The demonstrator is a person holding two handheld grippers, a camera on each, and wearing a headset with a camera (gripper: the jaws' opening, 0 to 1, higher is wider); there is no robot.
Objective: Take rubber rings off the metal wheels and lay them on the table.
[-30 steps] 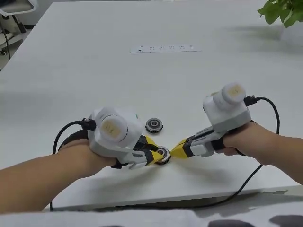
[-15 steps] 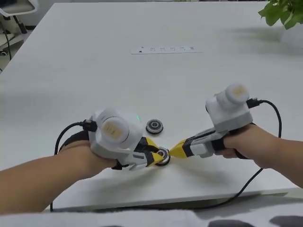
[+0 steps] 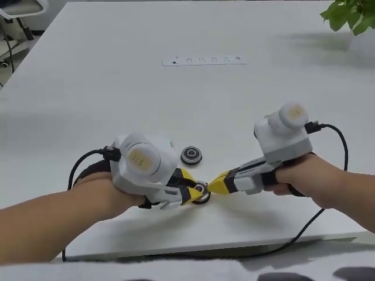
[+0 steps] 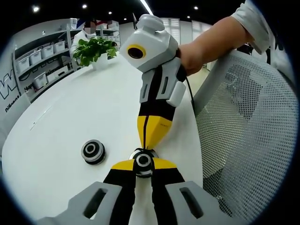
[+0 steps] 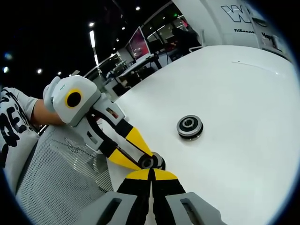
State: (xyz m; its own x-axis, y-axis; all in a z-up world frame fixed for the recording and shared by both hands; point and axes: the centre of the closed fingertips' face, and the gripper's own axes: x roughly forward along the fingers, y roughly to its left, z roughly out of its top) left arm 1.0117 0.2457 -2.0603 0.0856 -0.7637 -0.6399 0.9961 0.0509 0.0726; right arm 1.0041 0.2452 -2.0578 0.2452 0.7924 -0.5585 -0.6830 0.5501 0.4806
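1. Nearest the person, the left gripper (image 4: 143, 165) has its yellow-tipped jaws clamped on a small round metal wheel (image 4: 143, 160), near the front edge of the white table (image 3: 252, 219). I can't tell whether the wheel rests on the table or hangs just above it.
2. Facing it, the right gripper (image 5: 151, 173) has its jaws pressed together, with the tips touching the wheel's black rubber ring (image 4: 134, 155). I can't make out whether they have nipped the rubber.
3. This looks like the first ring being worked off, as no loose ring lies on the table. The next move calls for the right tips to catch the ring's lip and draw it off while the left grip holds firm.
4. Just beyond lies a second metal wheel (image 3: 191, 155), flat on the table with its ring on.
5. Farther off are a flat white power strip (image 3: 205, 60) and, at the far corner, a green leafy plant (image 3: 348, 14).
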